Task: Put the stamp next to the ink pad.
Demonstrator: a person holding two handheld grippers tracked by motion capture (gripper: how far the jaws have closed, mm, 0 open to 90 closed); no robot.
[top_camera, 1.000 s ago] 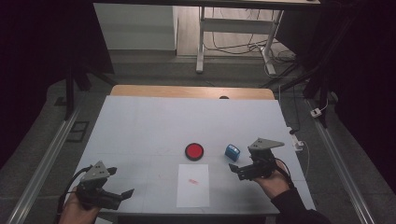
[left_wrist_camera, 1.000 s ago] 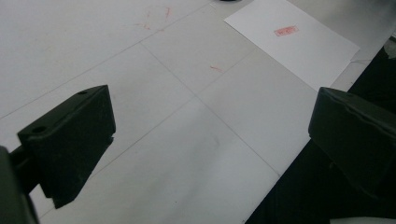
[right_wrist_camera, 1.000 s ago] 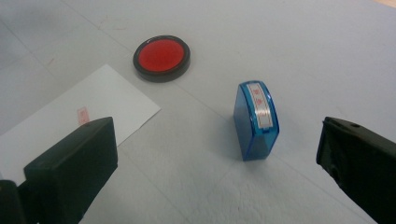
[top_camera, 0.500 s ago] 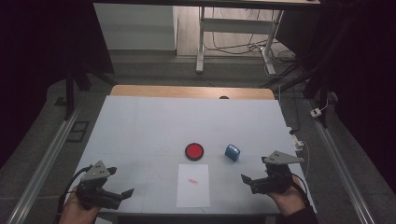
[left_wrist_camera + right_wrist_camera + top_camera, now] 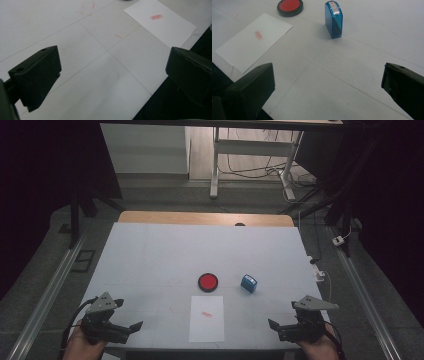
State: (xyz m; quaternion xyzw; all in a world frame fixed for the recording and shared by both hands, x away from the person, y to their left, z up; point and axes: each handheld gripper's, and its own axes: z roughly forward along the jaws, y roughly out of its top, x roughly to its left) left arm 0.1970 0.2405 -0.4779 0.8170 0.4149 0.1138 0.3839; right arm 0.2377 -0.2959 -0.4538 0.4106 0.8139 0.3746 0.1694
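From the high view we look forward and down on the white table (image 5: 150,255) from above its near edge, far enough back to take in the whole top and the floor beyond. In the left gripper view we sit low and close over the table's near left part, looking between the jaws toward the paper sheet (image 5: 160,22). In the right gripper view we sit equally low at the near right, facing the same sheet (image 5: 252,42), which the high view (image 5: 206,318) also shares.
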